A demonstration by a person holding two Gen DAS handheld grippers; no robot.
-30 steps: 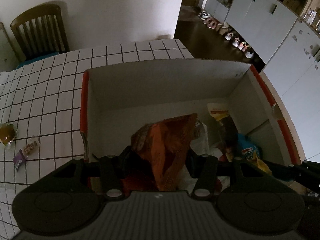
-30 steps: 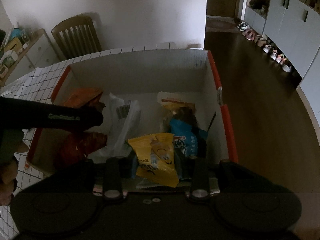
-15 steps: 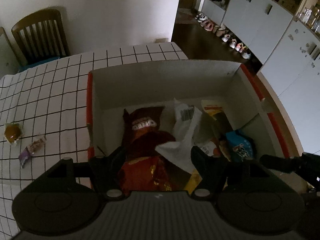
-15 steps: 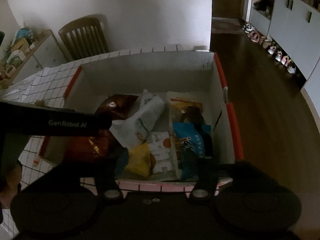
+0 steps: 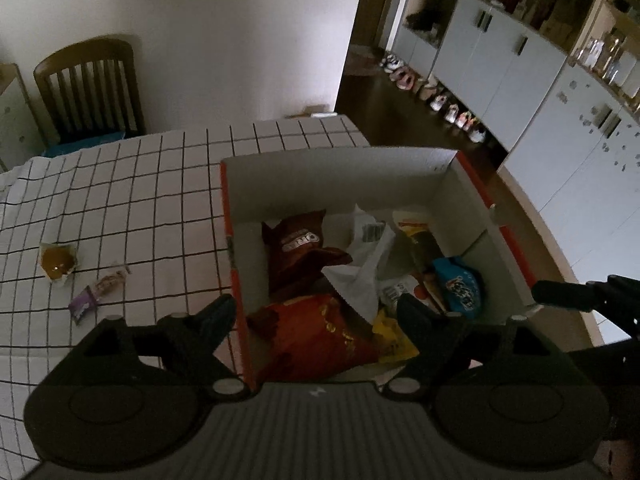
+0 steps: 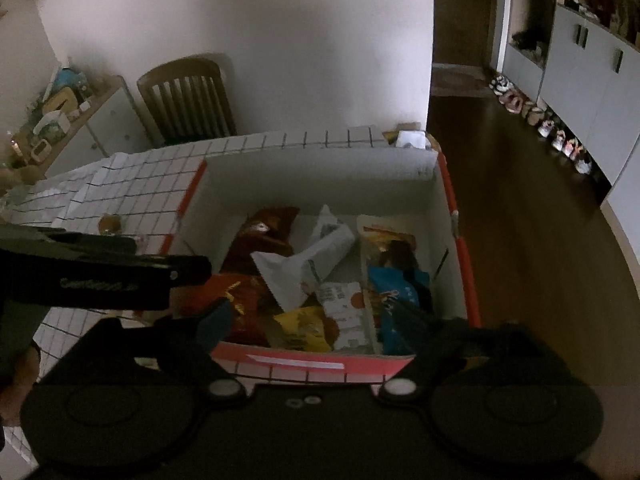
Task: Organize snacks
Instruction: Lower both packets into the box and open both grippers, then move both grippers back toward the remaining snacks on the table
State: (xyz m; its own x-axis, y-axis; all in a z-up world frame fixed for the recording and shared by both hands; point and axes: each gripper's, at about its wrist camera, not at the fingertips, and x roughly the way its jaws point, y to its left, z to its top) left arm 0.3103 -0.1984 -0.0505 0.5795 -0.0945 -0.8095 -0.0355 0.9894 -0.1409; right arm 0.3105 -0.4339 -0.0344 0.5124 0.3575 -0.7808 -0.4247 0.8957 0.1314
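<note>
A white cardboard box with orange rims [image 5: 440, 184] [image 6: 448, 196] sits on the checked tablecloth and holds several snack packs. An orange chip bag [image 5: 320, 336] [image 6: 236, 300], a brown bag [image 5: 298, 240] [image 6: 268, 232], a white bag [image 5: 368, 264] [image 6: 308, 260], a yellow pack [image 5: 394, 340] [image 6: 300, 326] and a blue pack [image 5: 460, 288] [image 6: 400, 300] lie inside. My left gripper [image 5: 316, 312] is open and empty above the box's near left corner. My right gripper [image 6: 316, 316] is open and empty above the box's near rim.
On the tablecloth [image 5: 120, 200] left of the box lie a small orange-brown jelly cup [image 5: 58, 262] and a purple wrapped candy [image 5: 96, 292]. A wooden chair [image 5: 90, 88] stands at the far side. The table's right edge [image 5: 560, 248] drops to a wooden floor.
My left gripper let go of the orange chip bag and my right let go of the yellow pack; both now lie in the box. Both grippers opened and pulled back upward.
</note>
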